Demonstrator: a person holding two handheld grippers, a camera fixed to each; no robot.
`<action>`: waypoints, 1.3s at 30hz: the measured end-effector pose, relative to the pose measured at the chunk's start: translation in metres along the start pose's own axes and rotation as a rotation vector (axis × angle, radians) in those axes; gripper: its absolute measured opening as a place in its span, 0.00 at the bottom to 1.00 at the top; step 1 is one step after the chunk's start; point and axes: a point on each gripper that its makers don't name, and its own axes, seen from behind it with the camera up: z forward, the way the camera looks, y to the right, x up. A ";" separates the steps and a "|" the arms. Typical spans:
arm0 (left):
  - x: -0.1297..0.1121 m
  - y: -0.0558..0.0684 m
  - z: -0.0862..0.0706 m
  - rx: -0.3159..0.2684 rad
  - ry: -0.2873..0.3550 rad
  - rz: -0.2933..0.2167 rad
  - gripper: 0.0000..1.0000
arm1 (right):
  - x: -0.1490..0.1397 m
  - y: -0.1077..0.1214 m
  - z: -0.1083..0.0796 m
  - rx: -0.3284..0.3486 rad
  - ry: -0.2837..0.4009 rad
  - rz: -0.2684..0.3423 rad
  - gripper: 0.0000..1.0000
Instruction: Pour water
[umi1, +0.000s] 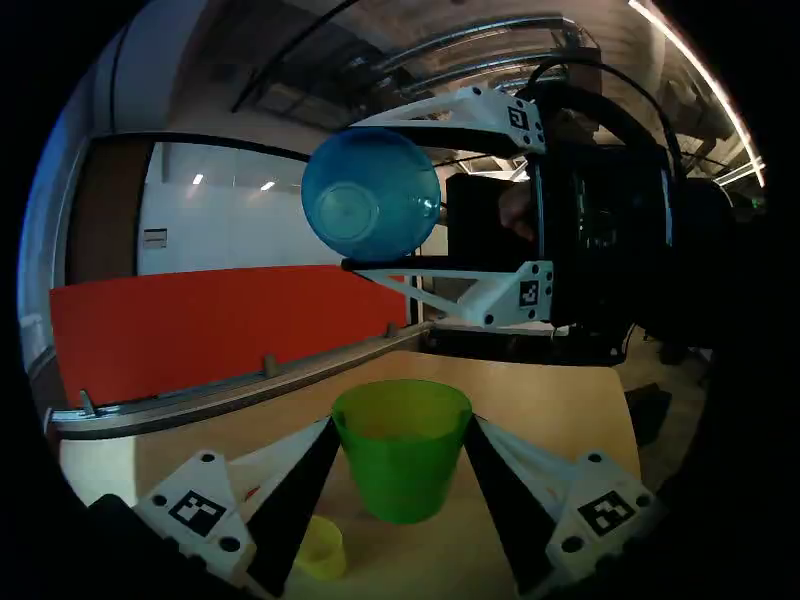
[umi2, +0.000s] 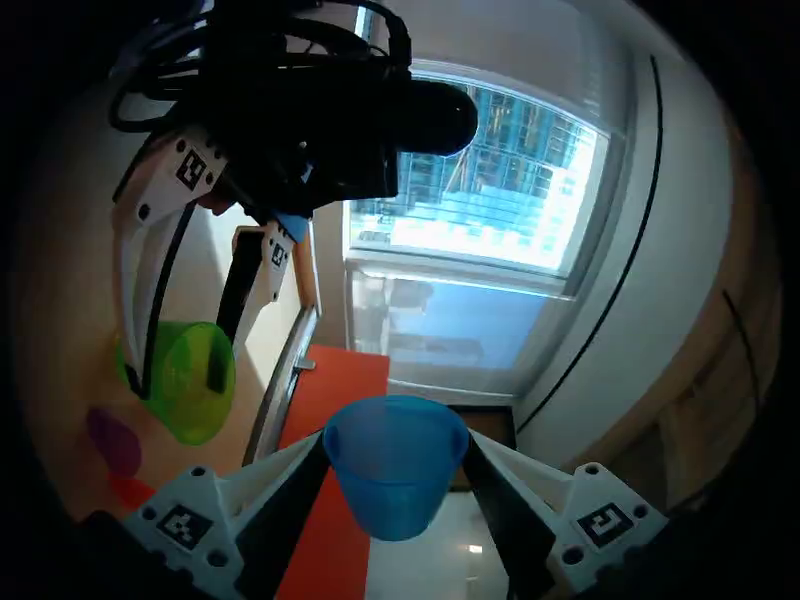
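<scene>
Pouring step: right gripper (umi2: 395, 445) grasps tipped blue cup (umi2: 395, 475) above green cup (umi1: 403, 465), clenched in left gripper (umi1: 402, 430) jaws; next, align mouth over rim.

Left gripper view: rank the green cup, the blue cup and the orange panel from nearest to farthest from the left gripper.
1. Green cup: low centre, clamped in the left gripper.
2. Blue cup: above it, tipped, held by the right gripper.
3. Orange panel: left, beyond the table edge.
</scene>
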 end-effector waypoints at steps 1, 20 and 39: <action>0.000 0.000 0.000 0.000 0.000 0.000 0.86 | -0.001 -0.001 0.000 0.002 0.000 0.013 0.91; -0.001 0.000 -0.001 -0.006 -0.011 0.013 0.86 | -0.032 -0.006 -0.019 0.024 0.009 0.516 0.91; -0.004 0.001 -0.002 -0.014 -0.023 0.022 0.86 | -0.016 -0.033 -0.033 0.131 0.028 1.182 0.91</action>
